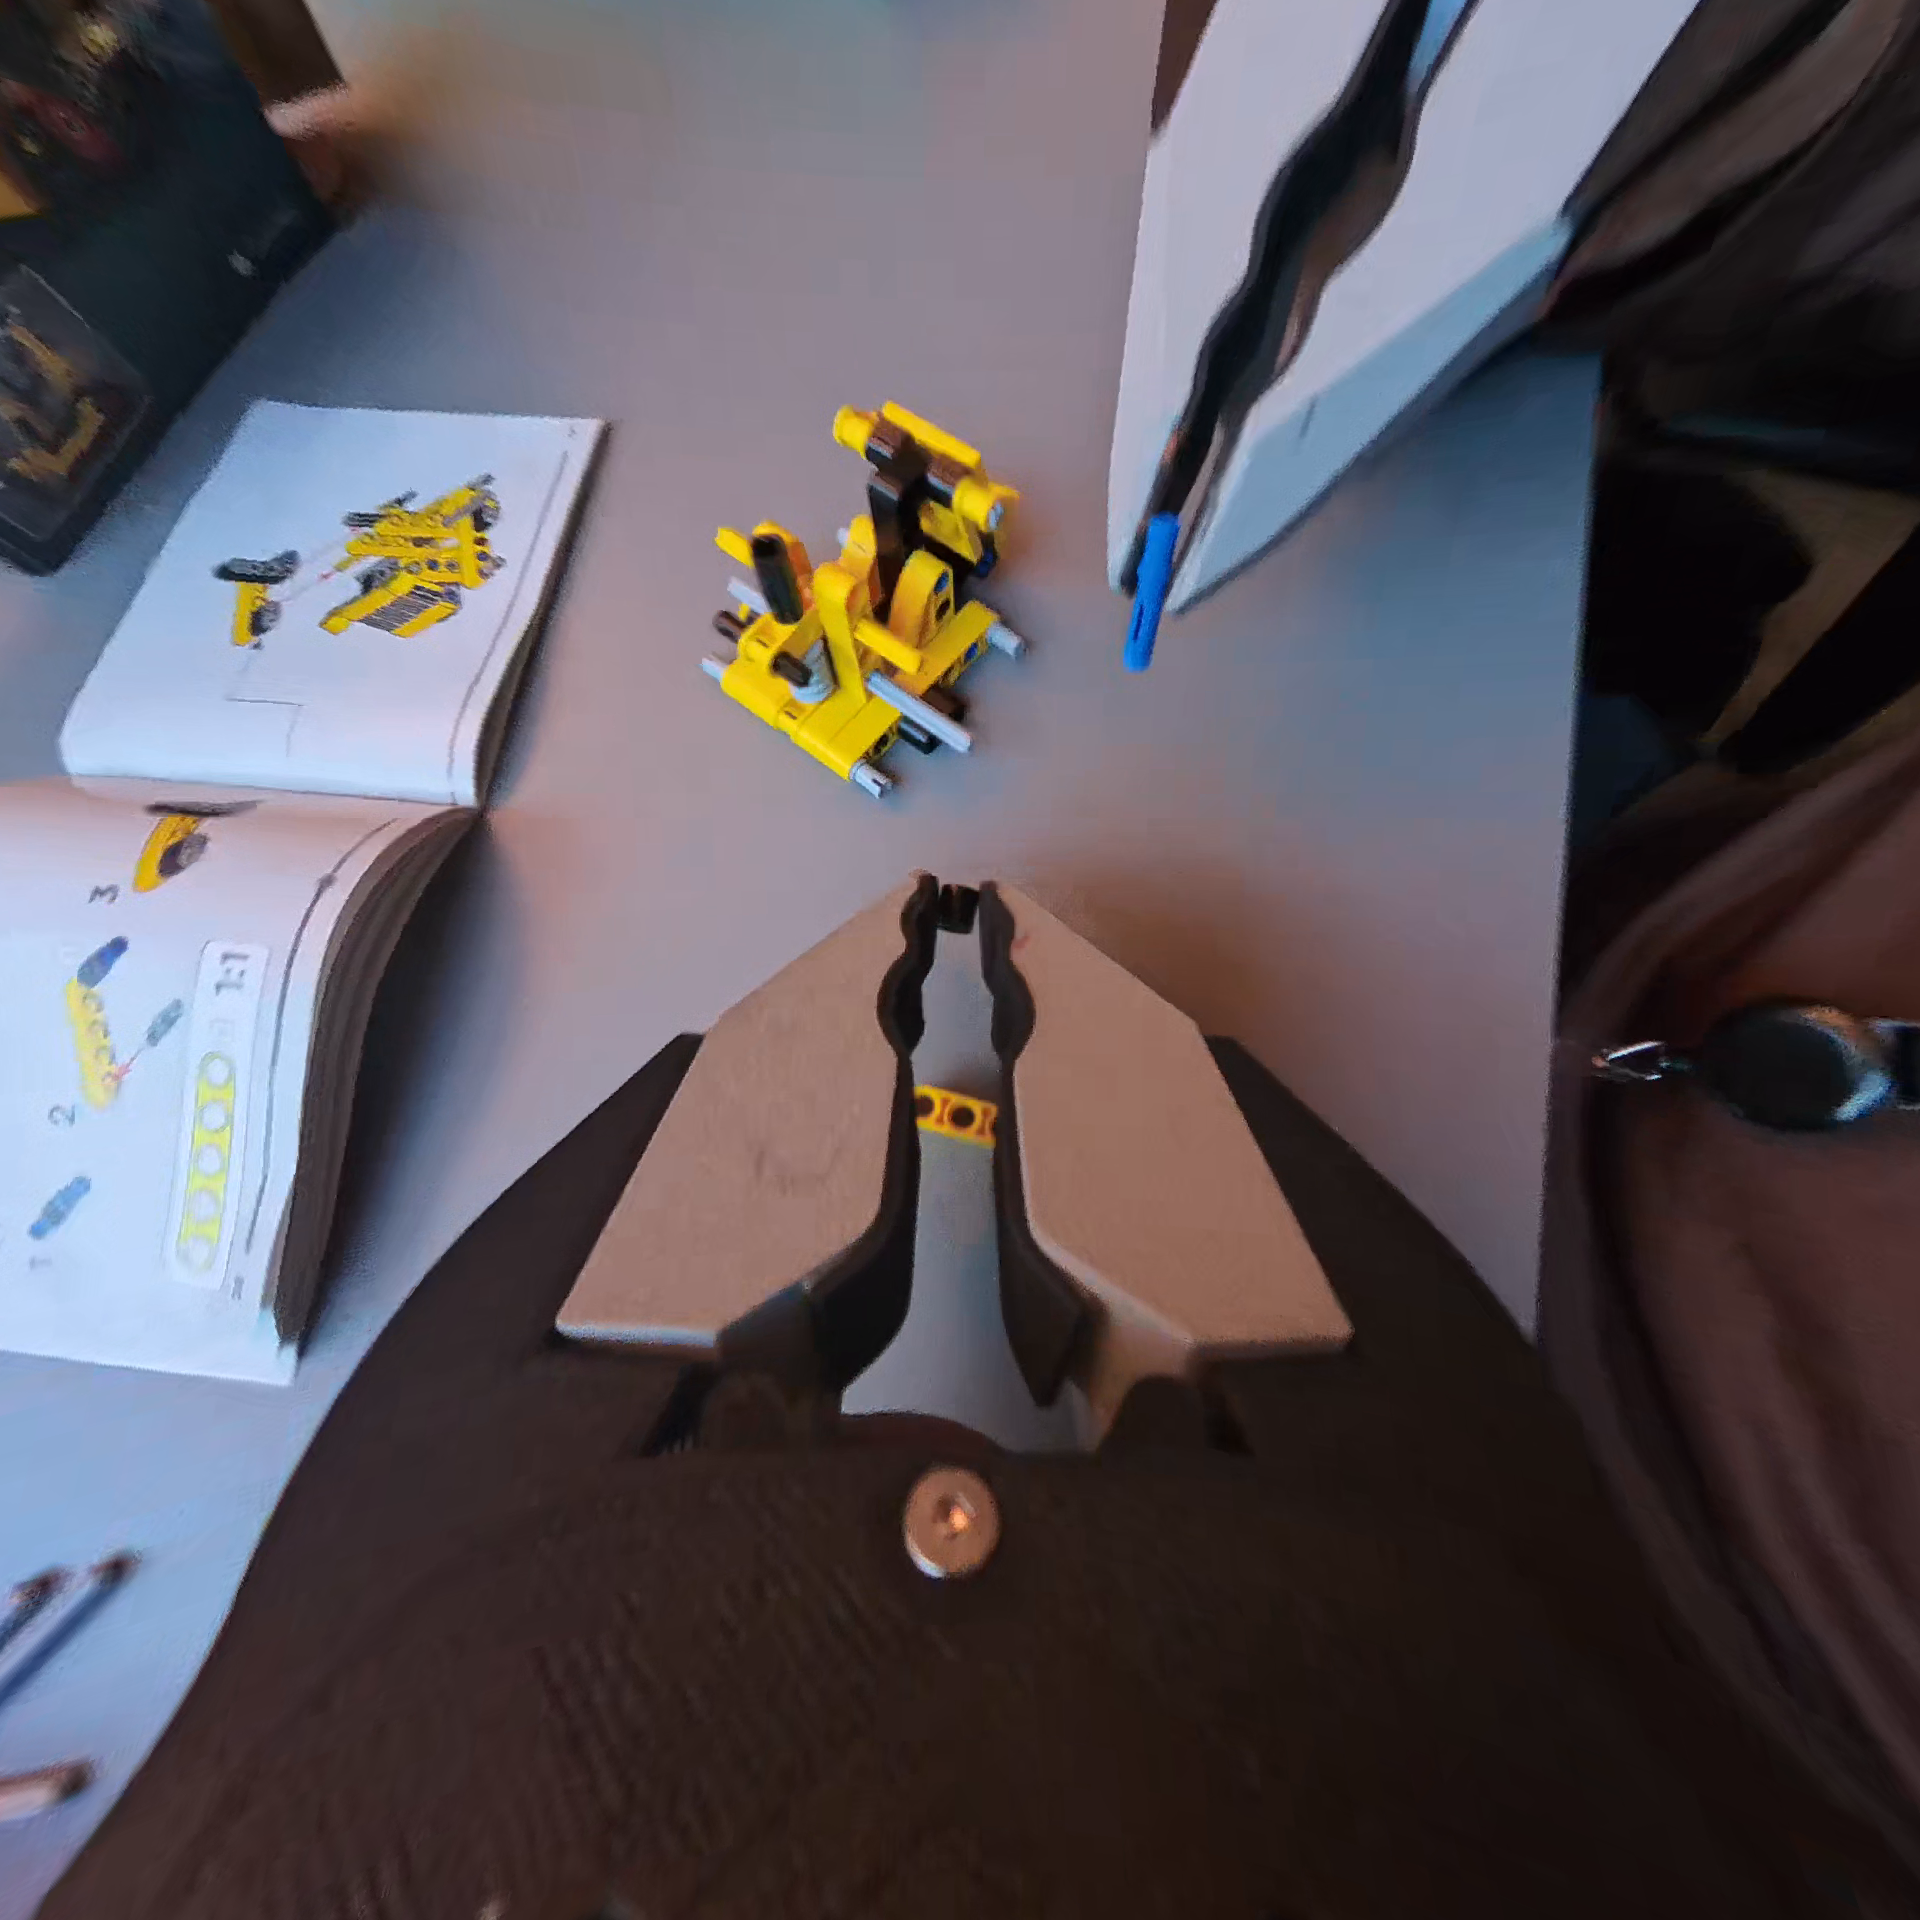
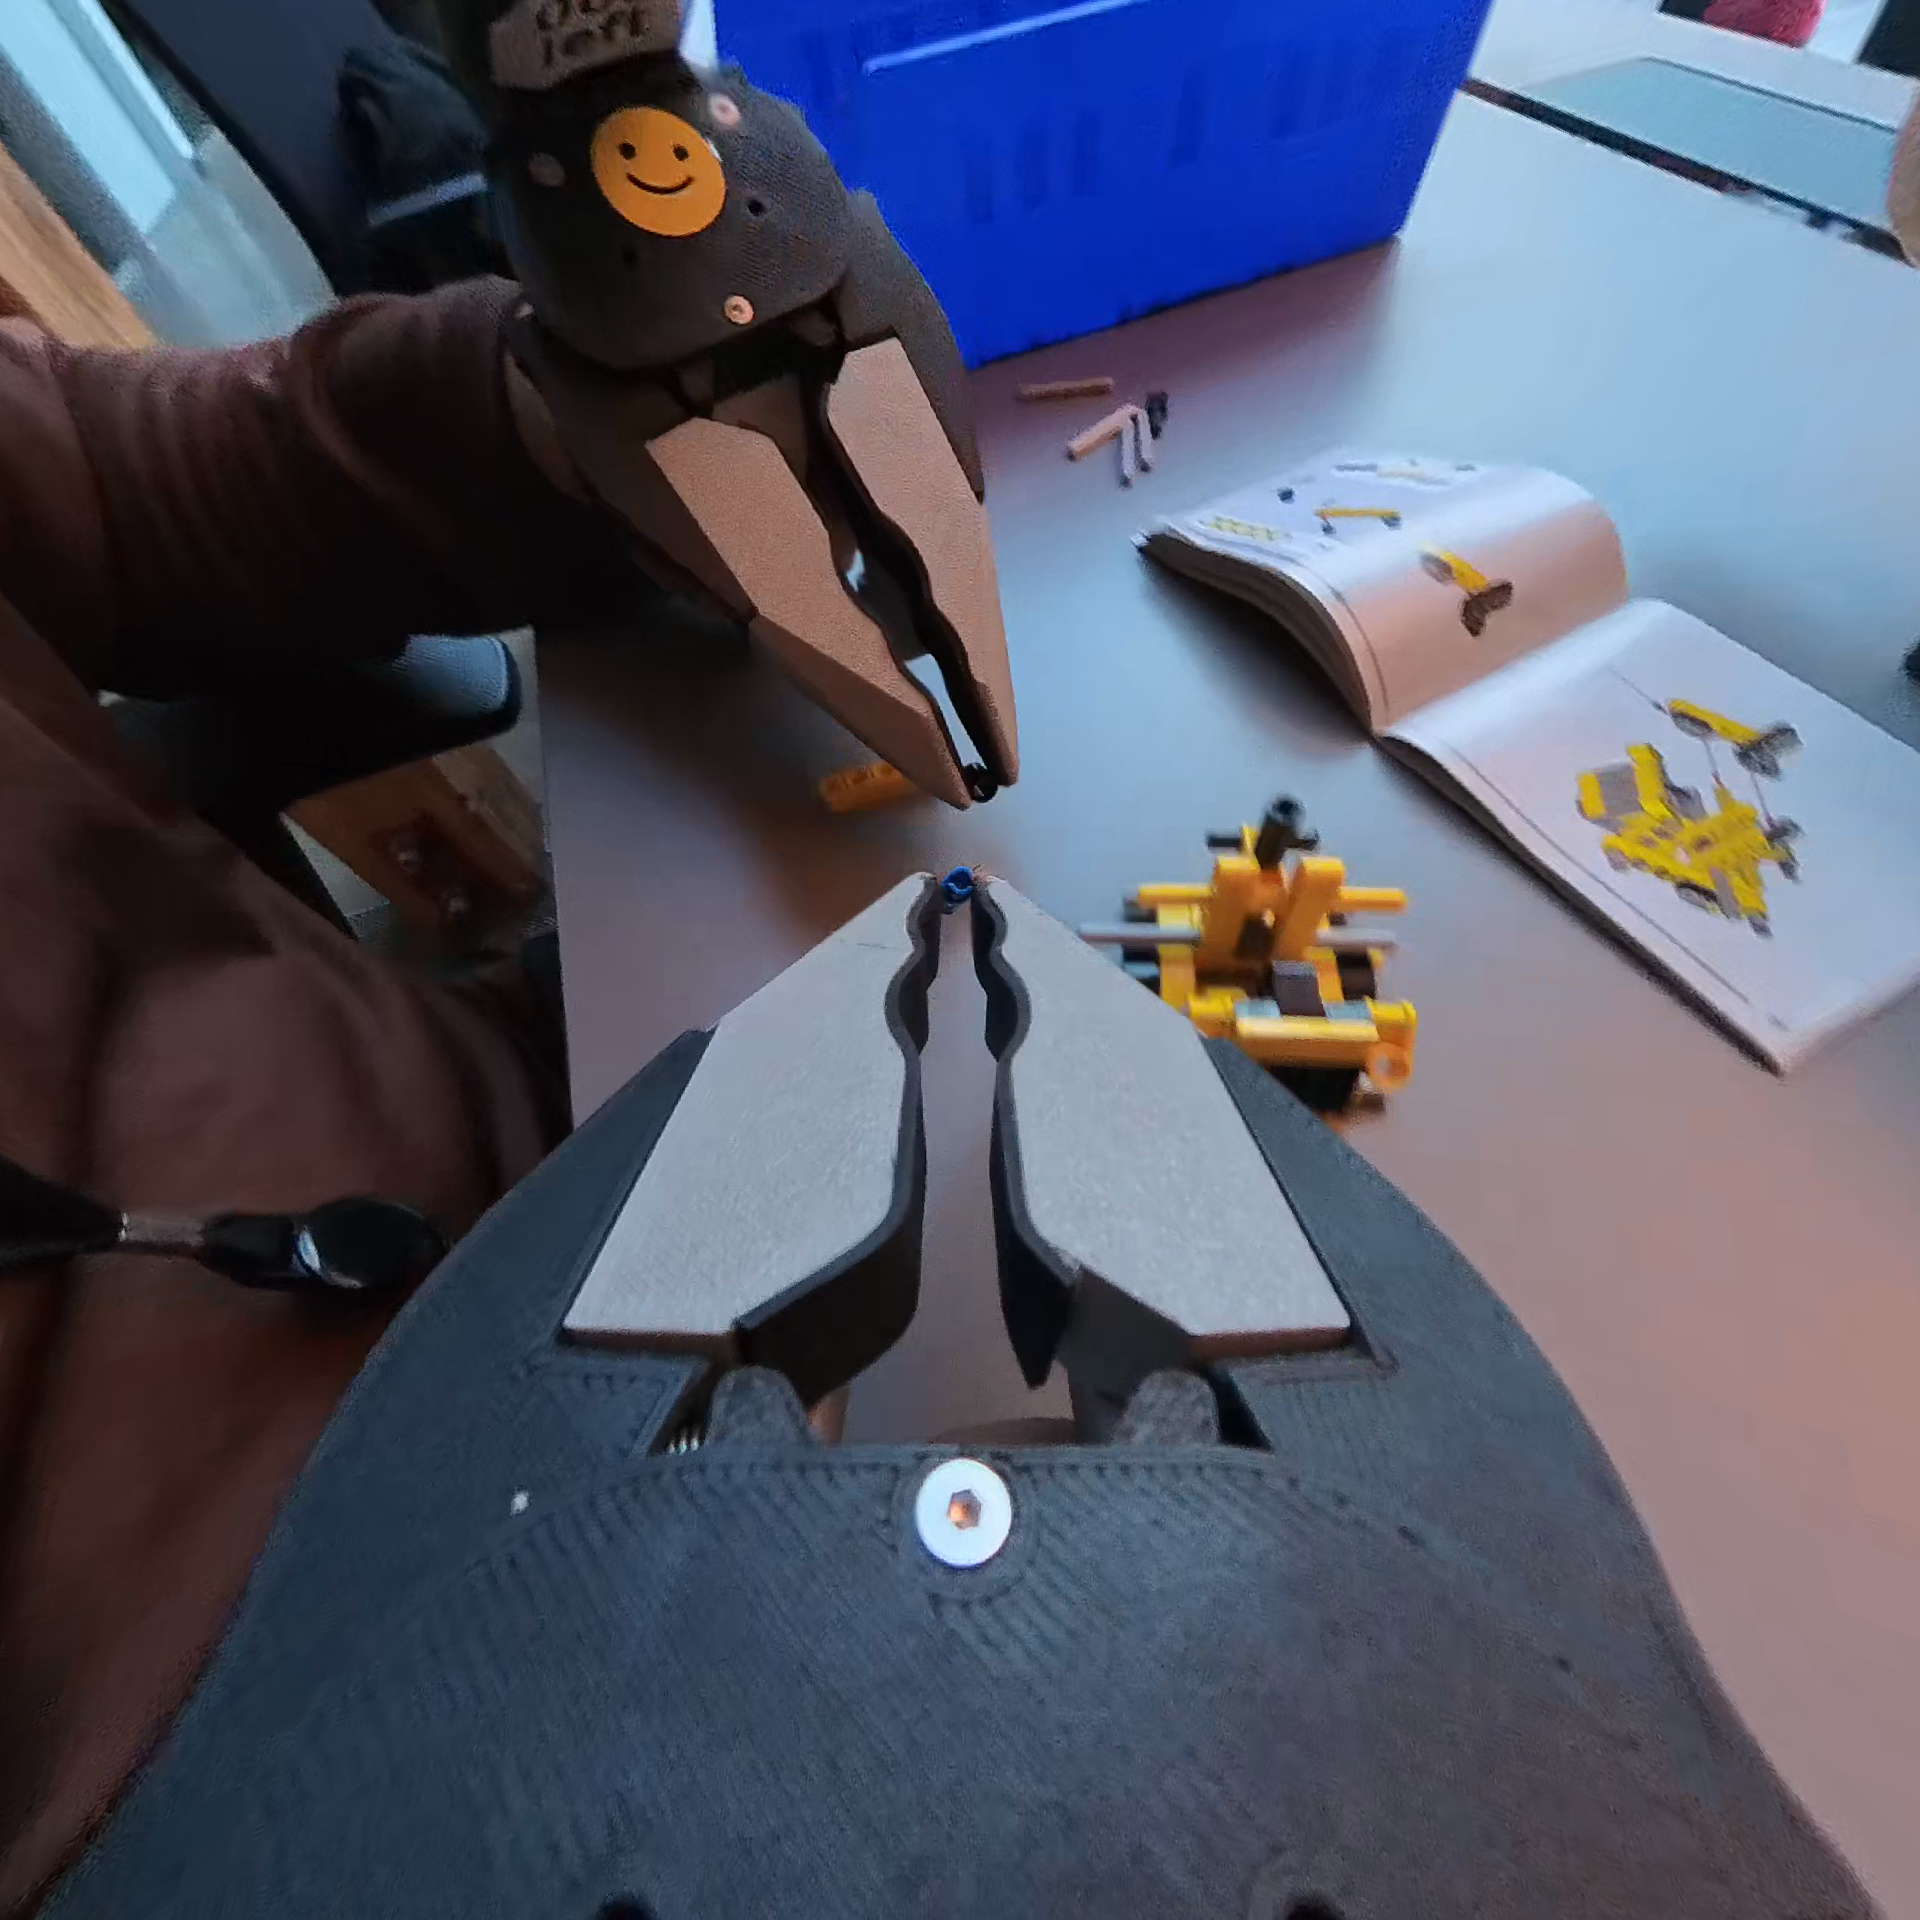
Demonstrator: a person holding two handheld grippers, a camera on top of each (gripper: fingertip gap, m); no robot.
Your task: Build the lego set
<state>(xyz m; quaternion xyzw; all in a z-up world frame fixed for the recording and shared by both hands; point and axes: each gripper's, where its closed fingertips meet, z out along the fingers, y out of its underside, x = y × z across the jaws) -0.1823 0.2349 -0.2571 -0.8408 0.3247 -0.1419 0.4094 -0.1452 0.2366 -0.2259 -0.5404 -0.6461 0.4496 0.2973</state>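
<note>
Pin-fitting step, it seemed: beside the yellow model (image 1: 868,603), the left gripper (image 1: 954,906) pinched a black pin (image 1: 954,909), the right gripper (image 2: 956,891) a blue pin (image 1: 1151,592); next called for aligning with the yellow beam (image 1: 956,1117)

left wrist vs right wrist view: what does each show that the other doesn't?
Left wrist only: a dark printed box at the table's far left edge.

Right wrist only: a blue plastic bin and loose tan and dark rods near it.

Both: the yellow lego vehicle model, the open instruction booklet, a loose yellow holed beam, the left gripper shut on a small black pin, and the right gripper shut on a blue pin.
</note>
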